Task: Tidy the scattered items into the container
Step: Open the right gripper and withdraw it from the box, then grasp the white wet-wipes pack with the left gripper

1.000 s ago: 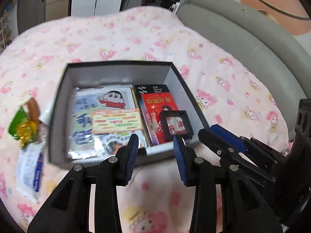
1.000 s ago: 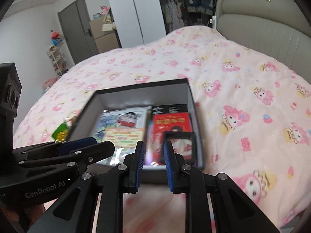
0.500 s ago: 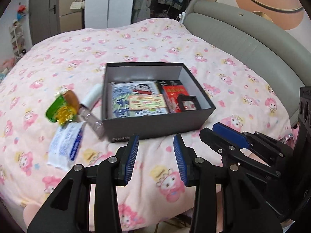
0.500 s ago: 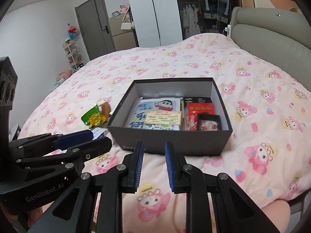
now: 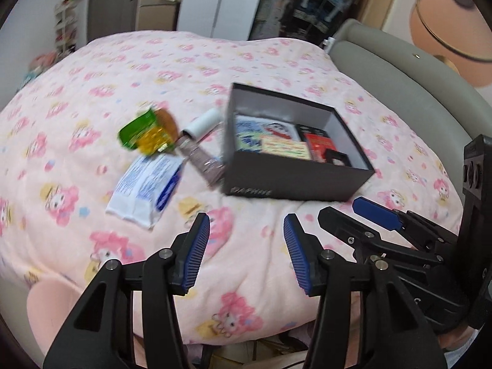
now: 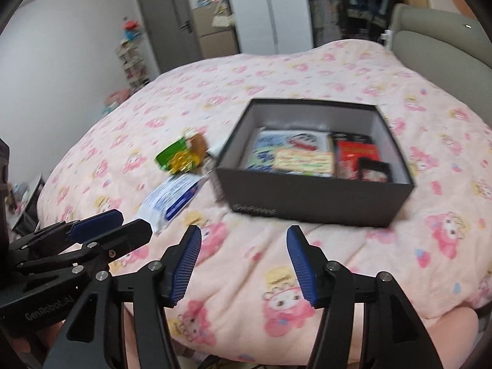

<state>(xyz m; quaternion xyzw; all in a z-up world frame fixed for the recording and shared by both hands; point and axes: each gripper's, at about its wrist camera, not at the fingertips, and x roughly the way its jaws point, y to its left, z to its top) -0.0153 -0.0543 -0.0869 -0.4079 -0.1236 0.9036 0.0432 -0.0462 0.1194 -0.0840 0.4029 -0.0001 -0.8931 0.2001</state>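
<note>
While my left gripper and right gripper hover over pink quilt, both wide open, both empty. Beyond: dark box, some items inside. Left of box: white-blue packet, clear bottle, green-yellow snack bag, touching.

Soft indoor light, motion blur, fisheye-warped edges

Our left claw and right claw: matte black angular frames, ribbed blue pads, silver screws. White "GenRobot.AI" lettering on our left unit.
</note>
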